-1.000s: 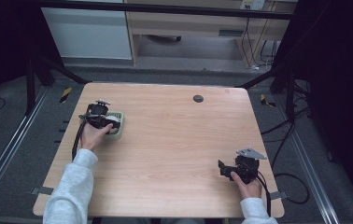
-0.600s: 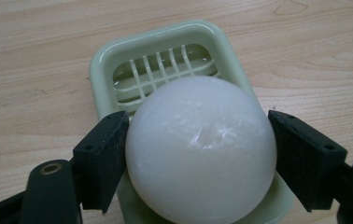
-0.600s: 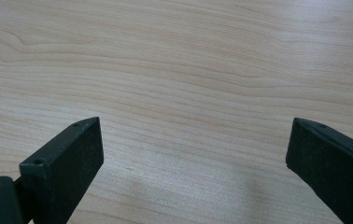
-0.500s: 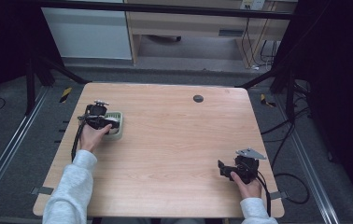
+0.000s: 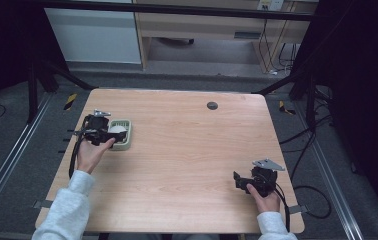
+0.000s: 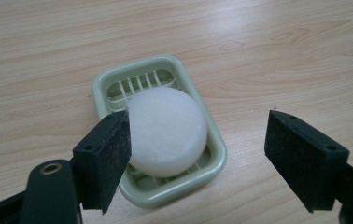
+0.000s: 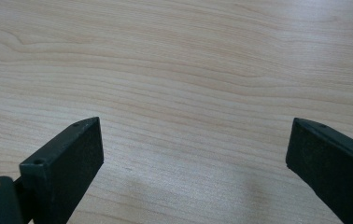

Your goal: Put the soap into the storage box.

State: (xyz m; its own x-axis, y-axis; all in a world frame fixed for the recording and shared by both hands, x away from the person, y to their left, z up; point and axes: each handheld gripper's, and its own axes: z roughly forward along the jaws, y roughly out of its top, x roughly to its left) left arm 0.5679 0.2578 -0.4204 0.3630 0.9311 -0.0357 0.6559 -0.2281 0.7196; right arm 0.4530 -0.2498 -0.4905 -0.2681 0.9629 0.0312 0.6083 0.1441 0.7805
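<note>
No text, label, brand, number or sign can be read anywhere in these views.

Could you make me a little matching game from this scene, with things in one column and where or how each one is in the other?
Things:
1. soap
2. soap dish
3. right gripper
4. dark round spot

Descriptions:
A. pale green, slotted, near the table's left edge
B. on the table top near its far edge
C. white and round, lying in the dish
D. jaws apart over bare wood

Pairs: 1-C, 2-A, 3-D, 4-B
</note>
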